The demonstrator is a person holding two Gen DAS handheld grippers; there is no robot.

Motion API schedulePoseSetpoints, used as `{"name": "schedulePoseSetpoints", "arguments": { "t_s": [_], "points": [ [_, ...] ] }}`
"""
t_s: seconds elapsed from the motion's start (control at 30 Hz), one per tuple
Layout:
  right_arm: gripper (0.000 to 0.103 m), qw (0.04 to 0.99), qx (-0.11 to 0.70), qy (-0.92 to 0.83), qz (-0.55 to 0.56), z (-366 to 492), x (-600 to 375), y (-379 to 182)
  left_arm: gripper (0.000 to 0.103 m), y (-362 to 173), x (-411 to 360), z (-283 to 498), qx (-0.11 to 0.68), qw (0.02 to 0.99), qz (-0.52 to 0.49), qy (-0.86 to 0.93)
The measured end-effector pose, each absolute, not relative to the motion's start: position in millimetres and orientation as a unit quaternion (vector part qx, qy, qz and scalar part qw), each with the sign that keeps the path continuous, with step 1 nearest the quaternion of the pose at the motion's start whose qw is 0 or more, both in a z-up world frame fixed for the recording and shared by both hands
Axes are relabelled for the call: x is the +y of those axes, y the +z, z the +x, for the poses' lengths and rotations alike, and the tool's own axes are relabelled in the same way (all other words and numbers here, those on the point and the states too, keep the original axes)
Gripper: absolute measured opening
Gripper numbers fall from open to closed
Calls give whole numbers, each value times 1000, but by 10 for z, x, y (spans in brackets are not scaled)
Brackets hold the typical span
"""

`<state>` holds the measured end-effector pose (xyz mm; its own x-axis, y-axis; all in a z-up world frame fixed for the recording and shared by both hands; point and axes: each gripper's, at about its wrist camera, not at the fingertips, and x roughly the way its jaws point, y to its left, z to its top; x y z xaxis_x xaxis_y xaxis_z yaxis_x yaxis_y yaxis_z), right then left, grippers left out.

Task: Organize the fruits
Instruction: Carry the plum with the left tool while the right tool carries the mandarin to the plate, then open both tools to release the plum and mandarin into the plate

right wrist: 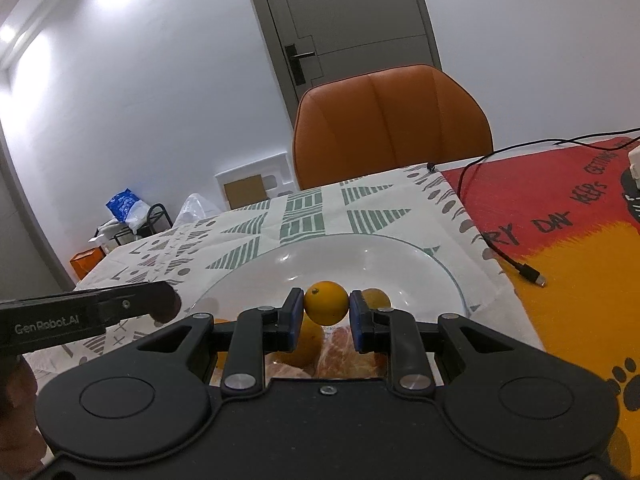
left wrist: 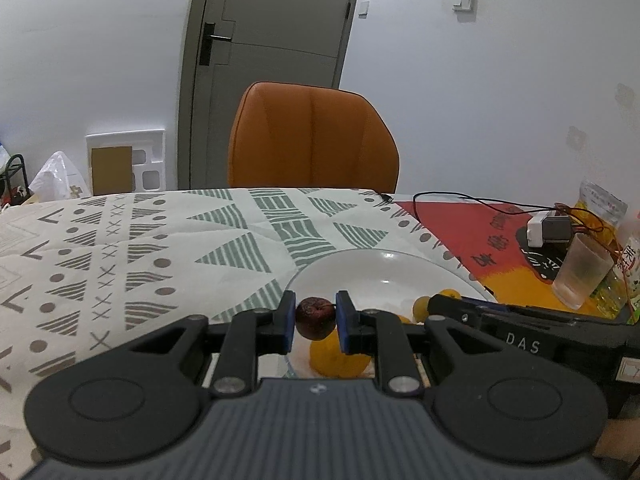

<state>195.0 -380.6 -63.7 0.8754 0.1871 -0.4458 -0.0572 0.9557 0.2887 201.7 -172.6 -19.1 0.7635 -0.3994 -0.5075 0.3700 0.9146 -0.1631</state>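
Note:
My left gripper (left wrist: 315,320) is shut on a small, dark red, wrinkled fruit (left wrist: 315,318), held above the near left edge of a clear glass plate (left wrist: 384,264). Under it in the plate lies a yellow-orange fruit (left wrist: 340,358), with small yellow ones (left wrist: 422,308) further right. My right gripper (right wrist: 326,314) is shut on a small round yellow fruit (right wrist: 326,303) over the same glass plate (right wrist: 400,256). Below it lie peeled orange pieces (right wrist: 340,350) and another yellow fruit (right wrist: 376,298). The left gripper's body (right wrist: 80,314) shows at the left of the right wrist view.
The table has a patterned white cloth (left wrist: 120,248) and a red and yellow mat (right wrist: 560,232). An orange chair (left wrist: 312,140) stands at the far edge. A plastic cup (left wrist: 582,272), a charger (left wrist: 548,228), bottles and a black cable (right wrist: 508,256) lie to the right.

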Motion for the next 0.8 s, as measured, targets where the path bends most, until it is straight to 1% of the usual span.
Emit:
{"name": "schedulePoseSetpoints", "arguments": {
  "t_s": [0.23,0.3,0.37,0.43,0.6,0.63,0.7,0.8],
  "points": [
    [24,960,239,67,131,2036,-3807,-611,20,-183,-1827,2132,277,937,-25,-210],
    [31,961,236,67,129,2045,-3801,-596,20,-178,-1858,2157,280,936,-24,-213],
    [31,961,235,69,127,2035,-3801,-590,20,-185,-1879,2185,289,933,-26,-211],
    [31,961,236,70,129,2022,-3804,-593,23,-196,-1881,2197,293,933,-29,-206],
    [31,957,247,68,133,1963,-3804,-634,25,-213,-1860,2156,300,932,-22,-205],
    [32,957,248,69,133,1945,-3796,-635,26,-211,-1846,2145,301,931,-22,-204],
    [36,957,247,71,133,1918,-3786,-627,29,-202,-1814,2113,301,932,-20,-202],
    [41,958,243,72,131,1877,-3764,-609,39,-183,-1754,2054,301,933,-19,-195]
  ]
}}
